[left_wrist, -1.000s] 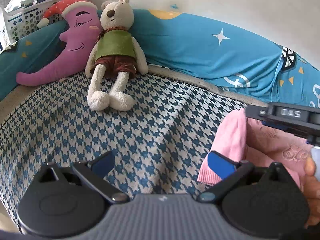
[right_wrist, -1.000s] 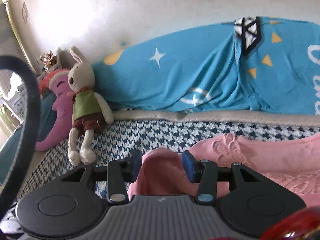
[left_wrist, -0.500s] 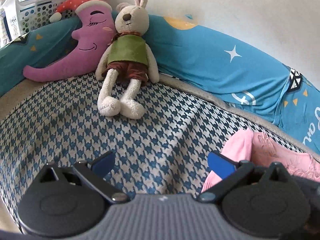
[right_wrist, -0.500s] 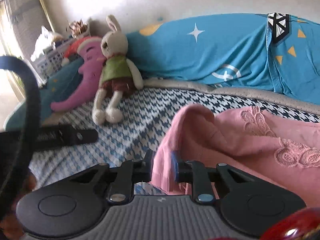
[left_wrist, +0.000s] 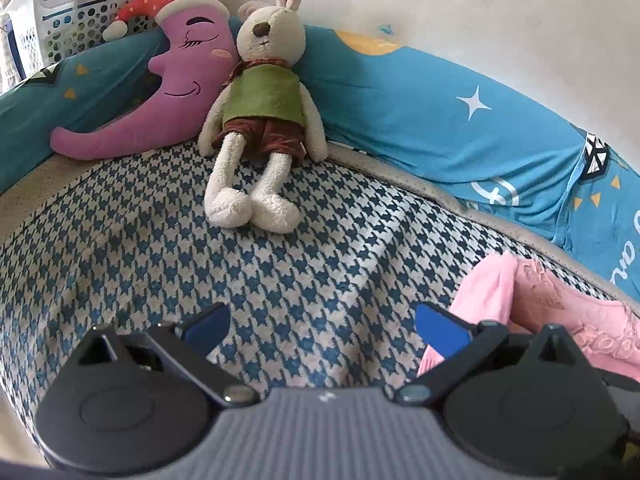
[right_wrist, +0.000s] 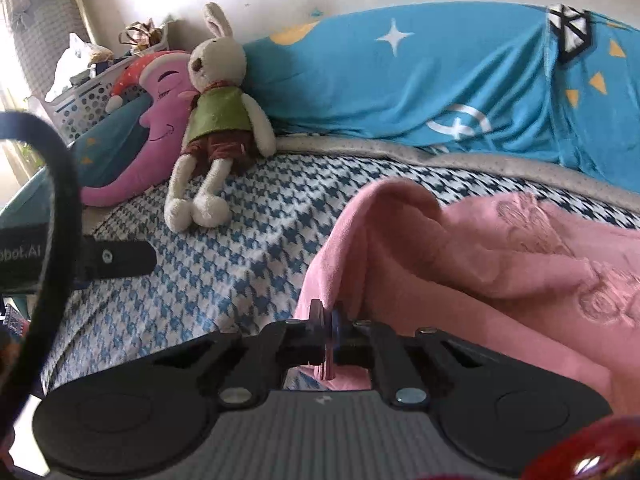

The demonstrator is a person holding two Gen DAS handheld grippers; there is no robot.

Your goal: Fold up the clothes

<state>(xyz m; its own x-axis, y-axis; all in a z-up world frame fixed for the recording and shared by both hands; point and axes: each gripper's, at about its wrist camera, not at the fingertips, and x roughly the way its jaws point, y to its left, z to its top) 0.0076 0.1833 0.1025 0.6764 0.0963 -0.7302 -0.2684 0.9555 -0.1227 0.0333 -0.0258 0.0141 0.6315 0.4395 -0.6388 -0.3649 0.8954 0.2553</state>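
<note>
Two tongs work over one bed (left_wrist: 320, 280): the right tongs (right_wrist: 326, 320) pinch a fold of the single pink garment (right_wrist: 500, 264); the left tongs (left_wrist: 320, 322) gape wide, empty, beside it. One plush rabbit (left_wrist: 264, 120) and one moon pillow (left_wrist: 176, 80) sit behind.

From my left camera I see a blue-and-white houndstooth bed cover (left_wrist: 160, 264), a cream plush rabbit (left_wrist: 264, 120) in a green vest and brown shorts, and a purple moon pillow (left_wrist: 168, 92) with a red white-dotted cap and a pink cheek. Behind them lies a bright blue blanket (left_wrist: 420, 120) printed with white stars, yellow triangles and a black-and-white geometric patch, and a white perforated basket (left_wrist: 52, 28) stands at the back. My fingers (left_wrist: 440, 330) carry blue pads on black arms, and the garment (right_wrist: 480, 280) is pink with tone-on-tone embroidered lace.
</note>
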